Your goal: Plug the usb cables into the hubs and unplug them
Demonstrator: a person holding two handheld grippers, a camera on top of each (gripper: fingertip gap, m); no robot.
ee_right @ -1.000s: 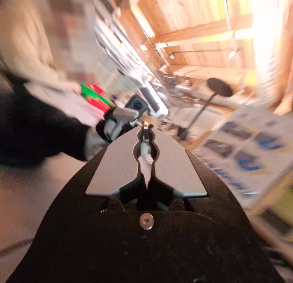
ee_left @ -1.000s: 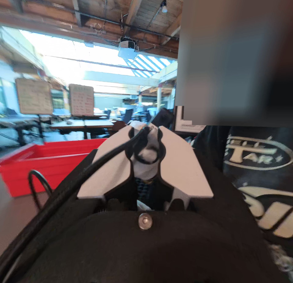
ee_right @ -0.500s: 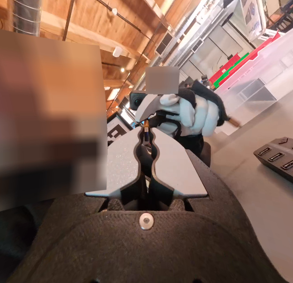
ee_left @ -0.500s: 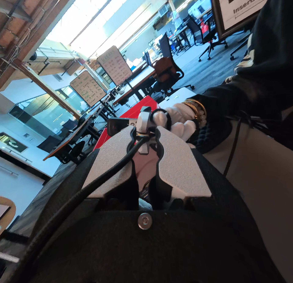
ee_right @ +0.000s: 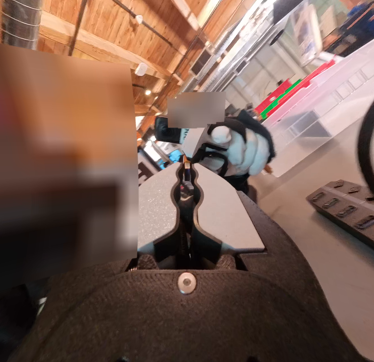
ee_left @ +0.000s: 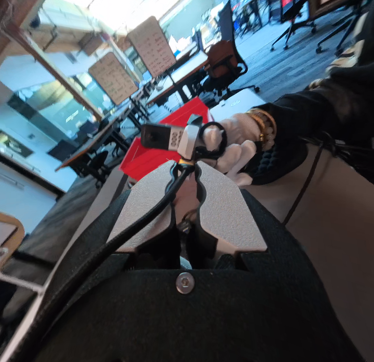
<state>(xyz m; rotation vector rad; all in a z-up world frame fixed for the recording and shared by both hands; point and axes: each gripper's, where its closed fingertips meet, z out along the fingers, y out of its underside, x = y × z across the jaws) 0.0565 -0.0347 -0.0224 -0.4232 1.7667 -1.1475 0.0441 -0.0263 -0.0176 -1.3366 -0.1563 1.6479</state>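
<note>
- The left gripper [ee_left: 185, 166], with its pale grey textured fingers, is clenched on a black braided usb cable [ee_left: 141, 216]; the cable runs back over the left finger and off toward the lower left, and its gold-collared end sits right at the fingertips.
- The right gripper [ee_right: 187, 165] is closed too, pinching a small gold-and-dark plug tip [ee_right: 187, 166] between its narrow jaws. The cord behind the plug is hidden between the fingers.
- Both tools are raised off the bench and face each other; each view shows the other one held in a white-gloved hand [ee_left: 232, 147], close ahead.
- The black rectangular hub [ee_right: 344, 208], with its row of slots facing up, lies flat near the right edge of the pale grey bench [ee_right: 303, 251], well apart from both plugs.
- A red plastic bin [ee_left: 162, 155] sits behind, toward the far side of the bench, and clear plastic bins [ee_right: 303, 127] stand beyond the hub.
- My read: nothing is plugged in, so this is the carry toward a port.
- To do it well, the right tool should tip down, square the plug's flat face with one slot, and push straight in, no twist.
- The grip is very near the tip, so the plug could pivot; a slow, steady push suits it.
- The hub looks light and free, so it may skid. The left tool could steady it, though it is busy with its own cable.
- Slack in the braided cable needs watching, lest it drag across the hub.
</note>
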